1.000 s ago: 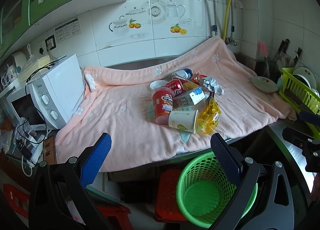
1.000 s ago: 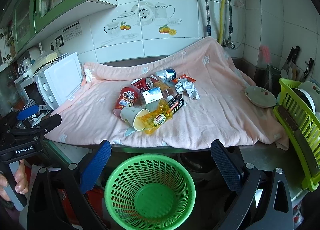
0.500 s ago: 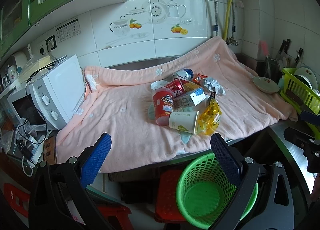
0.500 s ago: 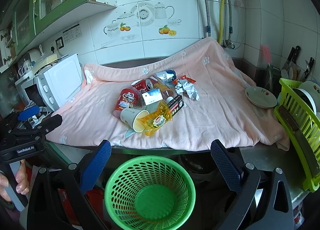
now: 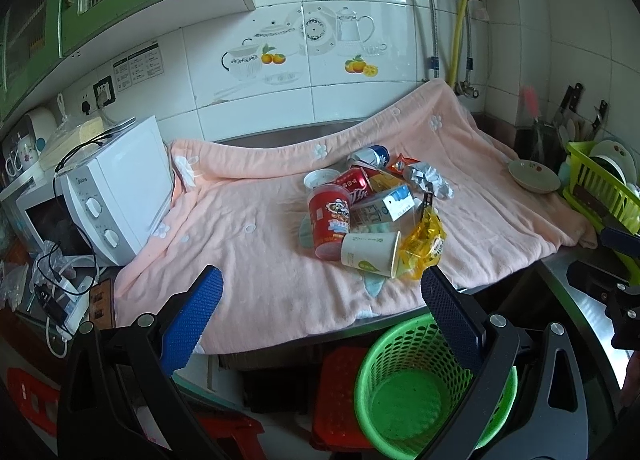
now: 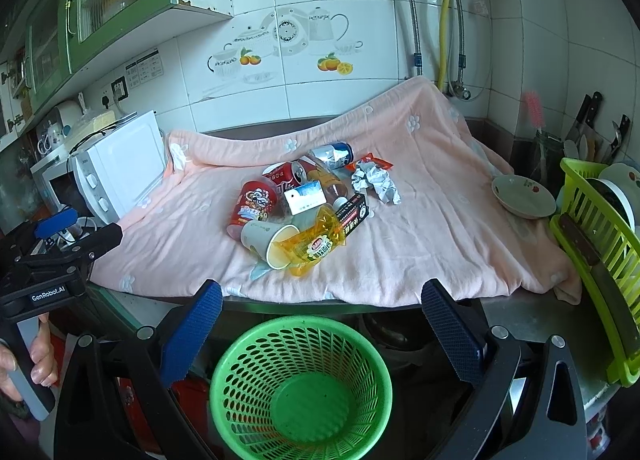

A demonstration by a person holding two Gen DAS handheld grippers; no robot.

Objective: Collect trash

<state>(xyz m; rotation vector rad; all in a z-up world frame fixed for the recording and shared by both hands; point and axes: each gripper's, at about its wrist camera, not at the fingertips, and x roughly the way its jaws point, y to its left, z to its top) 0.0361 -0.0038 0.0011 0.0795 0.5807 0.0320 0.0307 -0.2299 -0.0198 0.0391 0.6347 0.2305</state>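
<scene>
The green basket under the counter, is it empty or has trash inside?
Empty. The right wrist view looks straight into the green basket: only its bare green bottom shows, and the trash pile lies on the pink cloth.

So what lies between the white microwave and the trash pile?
Only bare pink blanket; the left wrist view shows nothing between the microwave and the trash pile.

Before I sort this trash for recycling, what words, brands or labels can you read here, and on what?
"GenRobot.AI": left gripper body.
"Midea": white microwave, faint.
"ROBO", partial: red can.
Too small or blurred: yellow wrapper, black box, red snack tub, paper cup, wall notice.
</scene>
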